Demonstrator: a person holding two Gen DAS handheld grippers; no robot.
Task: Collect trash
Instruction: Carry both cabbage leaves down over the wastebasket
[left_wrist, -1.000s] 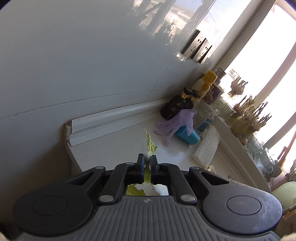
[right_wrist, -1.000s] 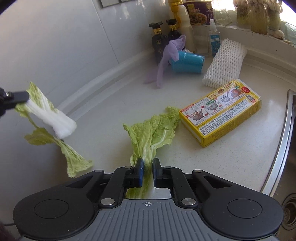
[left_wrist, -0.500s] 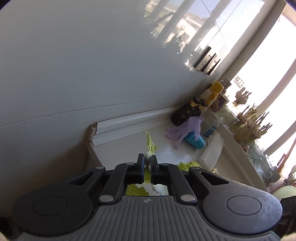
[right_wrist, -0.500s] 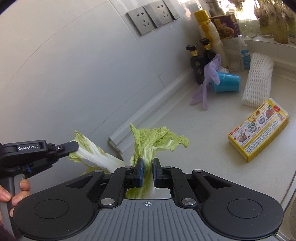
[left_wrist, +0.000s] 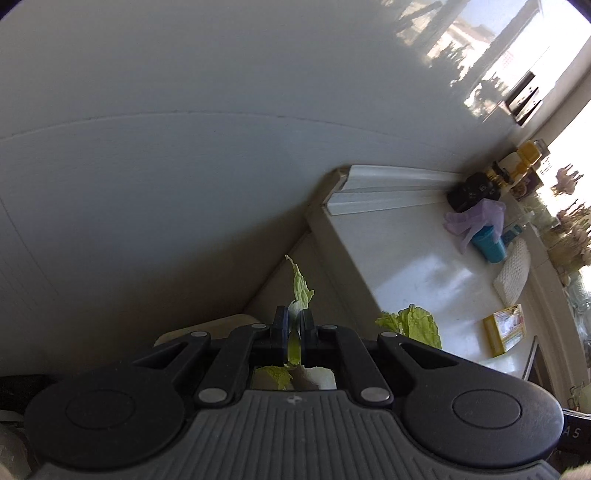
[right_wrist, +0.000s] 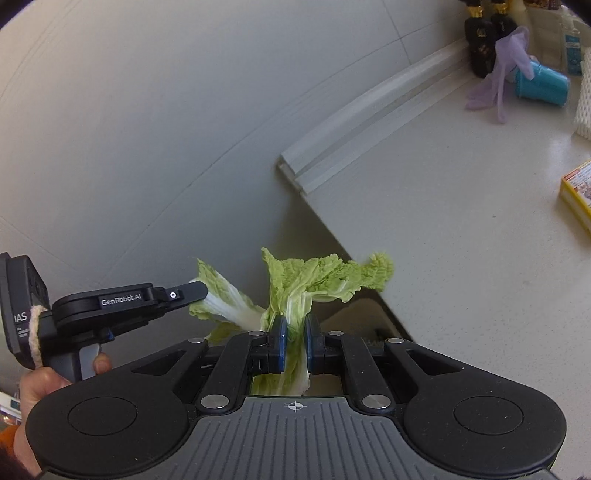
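My left gripper (left_wrist: 293, 322) is shut on a cabbage leaf (left_wrist: 300, 291) with a white stalk; it also shows in the right wrist view (right_wrist: 201, 290), holding that leaf (right_wrist: 225, 299) in the air left of the counter's end. My right gripper (right_wrist: 294, 326) is shut on a second green cabbage leaf (right_wrist: 321, 275), held just past the counter's left edge. That second leaf shows in the left wrist view (left_wrist: 415, 323). A pale rim of some container (right_wrist: 373, 314) lies below both leaves, mostly hidden.
The white counter (right_wrist: 461, 221) carries a yellow box (right_wrist: 578, 195), a purple glove (right_wrist: 506, 55) draped on a blue cup (right_wrist: 541, 86), a white foam net (left_wrist: 513, 269) and dark bottles (right_wrist: 484, 40). A grey wall (right_wrist: 147, 110) stands behind.
Both grippers have carried their cabbage leaves leftward off the counter and past its left end. The right leaf was lifted from the counter surface.
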